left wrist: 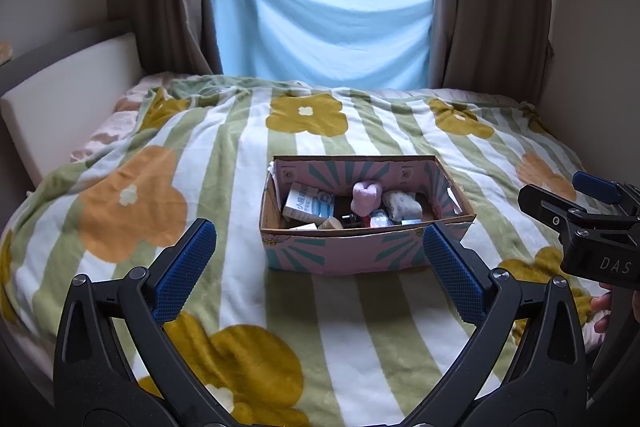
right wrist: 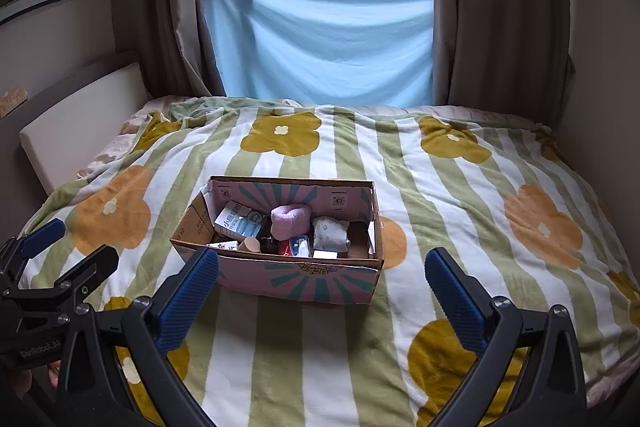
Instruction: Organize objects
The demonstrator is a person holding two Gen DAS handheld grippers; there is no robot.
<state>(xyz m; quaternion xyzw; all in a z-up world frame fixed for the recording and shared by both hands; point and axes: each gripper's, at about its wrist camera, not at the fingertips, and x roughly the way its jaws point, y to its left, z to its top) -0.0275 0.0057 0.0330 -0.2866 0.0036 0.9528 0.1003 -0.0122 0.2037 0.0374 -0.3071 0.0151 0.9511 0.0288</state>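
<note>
Both my grippers, left and right, hover with fingers spread wide, holding nothing; the box holds everything (either packed or awaiting unpacking).

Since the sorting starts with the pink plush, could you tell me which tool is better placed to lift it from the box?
Probably left: the plush sits centred between its open fingers; the right view shows it left of centre.
</note>
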